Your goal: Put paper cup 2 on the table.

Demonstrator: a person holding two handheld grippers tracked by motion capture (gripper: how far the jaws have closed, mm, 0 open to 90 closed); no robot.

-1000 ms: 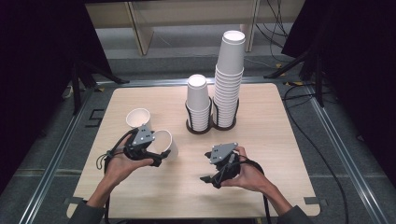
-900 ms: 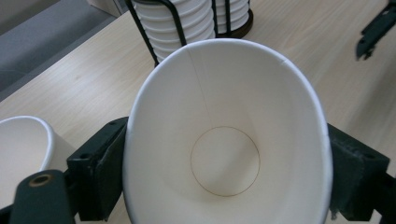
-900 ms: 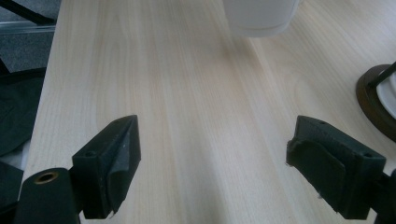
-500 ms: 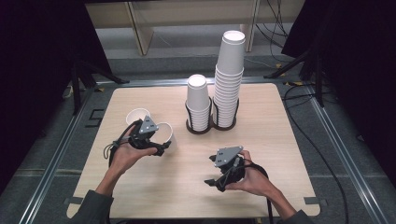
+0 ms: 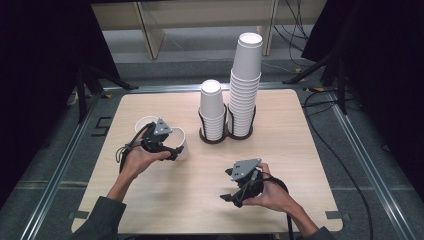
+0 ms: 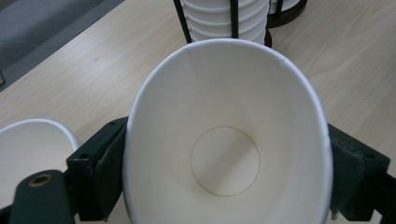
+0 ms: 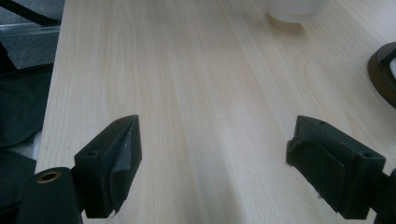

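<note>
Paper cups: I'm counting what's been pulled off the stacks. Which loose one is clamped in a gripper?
The cup squeezed between the left gripper's jaws, nearer the stacks. The other loose cup sits free beside it, farther from the stacks.

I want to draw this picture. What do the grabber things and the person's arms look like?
The left gripper and the right gripper are black, each topped with a grey three-cornered plate. Black cables trail from both. Each has two chunky black jaws with dark pads and small screw holes. The person wears dark grey-green long sleeves.
</note>
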